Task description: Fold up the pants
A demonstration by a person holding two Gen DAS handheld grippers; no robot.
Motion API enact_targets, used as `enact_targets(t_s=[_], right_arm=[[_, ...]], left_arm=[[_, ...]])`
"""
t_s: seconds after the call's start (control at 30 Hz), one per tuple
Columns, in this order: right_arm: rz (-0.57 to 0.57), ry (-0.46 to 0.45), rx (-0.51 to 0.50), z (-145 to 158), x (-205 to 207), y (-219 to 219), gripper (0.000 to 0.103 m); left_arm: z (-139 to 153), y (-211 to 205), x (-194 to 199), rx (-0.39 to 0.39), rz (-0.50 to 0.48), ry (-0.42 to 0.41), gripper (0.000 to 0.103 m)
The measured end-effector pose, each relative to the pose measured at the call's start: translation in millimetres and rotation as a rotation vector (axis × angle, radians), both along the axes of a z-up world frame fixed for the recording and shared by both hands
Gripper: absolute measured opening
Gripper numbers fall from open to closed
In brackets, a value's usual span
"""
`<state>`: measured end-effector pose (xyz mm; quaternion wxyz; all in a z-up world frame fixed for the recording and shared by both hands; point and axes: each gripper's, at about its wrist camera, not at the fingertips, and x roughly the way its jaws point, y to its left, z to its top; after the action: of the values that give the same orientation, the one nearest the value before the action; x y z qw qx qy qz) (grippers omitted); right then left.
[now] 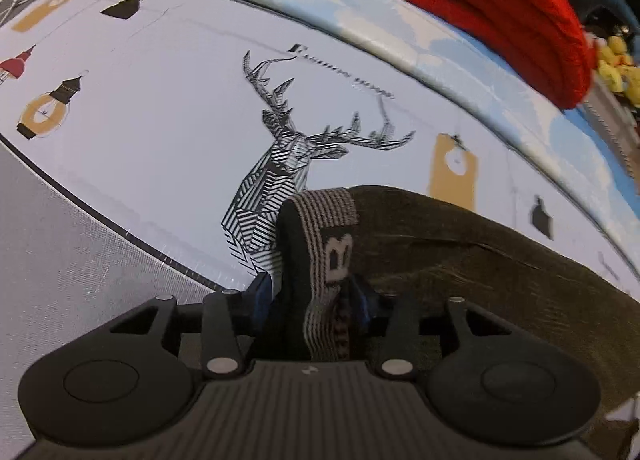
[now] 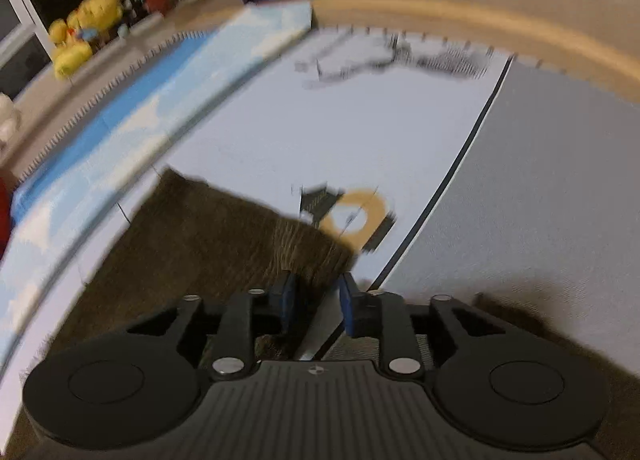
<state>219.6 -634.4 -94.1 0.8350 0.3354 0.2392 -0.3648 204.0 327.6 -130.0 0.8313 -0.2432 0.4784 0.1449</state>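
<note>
a: so, left wrist view first. why is the waistband [image 1: 334, 244] standing up like that?
b: because the left gripper [image 1: 312, 296] has it pinched. the grey striped elastic runs down between the blue pads [image 1: 262, 296], which look closed on it, so that corner of the pants [image 1: 480, 268] is lifted off the bed cover [image 1: 160, 100]. i judge it is held up so the cloth can be carried across for a fold.
a: and the rest of the garment?
b: the olive fabric trails off to the right of the gripper, draped over the white cover with the printed deer [image 1: 288, 156]. a red knitted thing [image 1: 500, 12] lies well apart, near the far edge.
a: now the right wrist view. is that gripper holding anything?
b: the picture is blurred. the right gripper [image 2: 318, 300] has its blue pads standing a little apart, with the edge of the pants [image 2: 224, 236] lying just ahead of them and to the left. i cannot tell whether cloth is caught between them; through the gap i mostly see the cover.
a: why there?
b: my guess is it aims at the opposite corner, so both ends can travel together.
</note>
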Motion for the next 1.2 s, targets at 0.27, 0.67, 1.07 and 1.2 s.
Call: enact_targets(t_s=[0.27, 0.67, 1.07, 1.2], right_arm=[[-0.012, -0.064, 0.025, 42.0, -113.1, 7.5, 0.031], [-0.192, -0.036, 0.269, -24.4, -289.3, 24.4, 0.054], [-0.134, 0.131, 0.230, -48.8, -265.6, 19.5, 0.055], [-0.156, 0.178, 0.205, -47.1, -257.1, 21.9, 0.032]], left_arm=[[35.7, 1.5, -49.7, -0.070, 0.019, 0.012, 0.049], [63.8, -53.6, -164.6, 0.073, -0.233, 0.026, 0.049], [11.2, -30.0, -159.8, 0.075, -0.289, 0.160, 0.049], [2.5, -41.8, -151.3, 0.074, -0.362, 0.188, 0.049]])
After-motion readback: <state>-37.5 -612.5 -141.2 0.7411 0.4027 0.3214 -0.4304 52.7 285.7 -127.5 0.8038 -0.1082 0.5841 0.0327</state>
